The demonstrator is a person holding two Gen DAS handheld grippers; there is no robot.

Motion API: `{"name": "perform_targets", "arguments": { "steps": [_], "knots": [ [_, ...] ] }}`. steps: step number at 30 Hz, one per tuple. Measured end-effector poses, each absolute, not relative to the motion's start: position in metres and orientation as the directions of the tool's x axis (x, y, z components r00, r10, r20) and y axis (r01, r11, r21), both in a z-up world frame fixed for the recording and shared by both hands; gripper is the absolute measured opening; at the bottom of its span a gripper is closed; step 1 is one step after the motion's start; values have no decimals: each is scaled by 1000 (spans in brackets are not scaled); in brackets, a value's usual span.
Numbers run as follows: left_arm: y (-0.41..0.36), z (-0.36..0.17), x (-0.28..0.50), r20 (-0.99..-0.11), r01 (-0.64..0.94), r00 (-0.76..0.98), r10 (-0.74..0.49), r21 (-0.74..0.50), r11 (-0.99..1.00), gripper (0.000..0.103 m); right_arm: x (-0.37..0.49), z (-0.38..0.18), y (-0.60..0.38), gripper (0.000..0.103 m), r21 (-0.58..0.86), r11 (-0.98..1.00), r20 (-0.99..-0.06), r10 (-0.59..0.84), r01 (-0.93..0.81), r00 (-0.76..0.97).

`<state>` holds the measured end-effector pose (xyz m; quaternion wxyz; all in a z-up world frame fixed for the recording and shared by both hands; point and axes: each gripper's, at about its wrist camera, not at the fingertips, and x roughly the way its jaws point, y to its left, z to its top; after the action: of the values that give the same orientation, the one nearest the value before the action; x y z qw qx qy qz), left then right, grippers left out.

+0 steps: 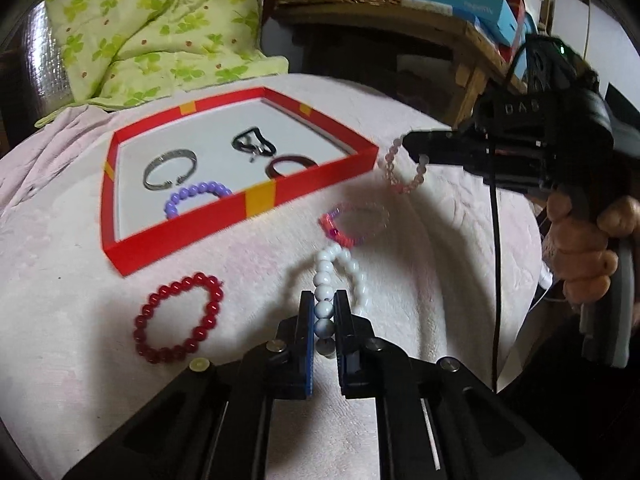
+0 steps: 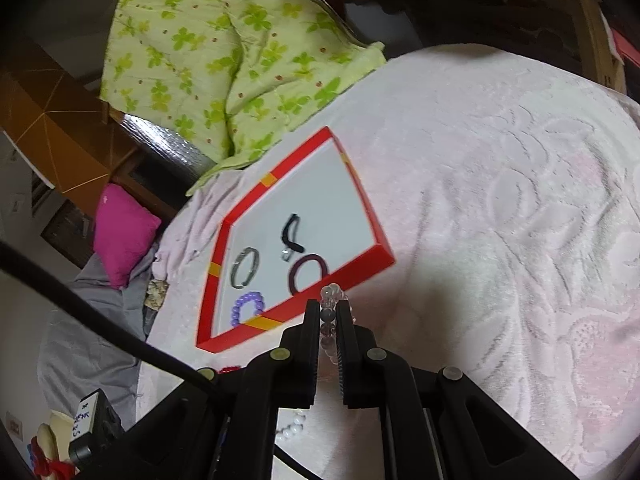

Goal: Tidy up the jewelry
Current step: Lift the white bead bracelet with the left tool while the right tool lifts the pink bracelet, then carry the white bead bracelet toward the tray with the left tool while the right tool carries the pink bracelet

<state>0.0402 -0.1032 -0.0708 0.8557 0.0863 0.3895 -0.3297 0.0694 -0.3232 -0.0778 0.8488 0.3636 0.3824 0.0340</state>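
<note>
The left gripper had its jaws clamped on the white bead bracelet, a run of beads lying in the narrow gap between the fingers while the rest of the loop curled forward past the tips over the pale pink blanket. The right gripper was likewise pinched on the pale pink bead bracelet, with beads stacked between its fingers and a clear one standing just above the tips; in the left wrist view that bracelet hung from the fingertips, lifted off the blanket just beside the near right corner of the red tray. The right hand wrapped the grip low, holding the tool roughly level and pointed toward the tray. Inside the tray lay a silver bangle, a purple bead bracelet, a dark red bangle and a black cord piece. On the blanket, a red bead bracelet lay near the tray's front wall, and a pink-and-clear bracelet lay just beyond the white beads.
</note>
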Motion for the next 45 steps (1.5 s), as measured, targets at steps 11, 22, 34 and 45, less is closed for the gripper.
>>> {"name": "perform_targets", "arguments": {
  "steps": [11,22,34,45],
  "knots": [
    [-74,-32,39,-627,610,548,-553,-152,777,10,69,-63,-308,9,684,718,-541,379,130,751],
    [-58,-21,48,-597,515,648,-472,-114,850,10,72,-58,-292,9,675,734,-527,402,81,749],
    [-36,-18,56,-578,327,775,-256,19,945,10,76,-58,-275,9,674,736,-528,419,65,739],
    [-15,-15,59,-571,224,808,-145,71,972,10,85,-56,-234,9,674,739,-521,475,1,710]
  ]
}}
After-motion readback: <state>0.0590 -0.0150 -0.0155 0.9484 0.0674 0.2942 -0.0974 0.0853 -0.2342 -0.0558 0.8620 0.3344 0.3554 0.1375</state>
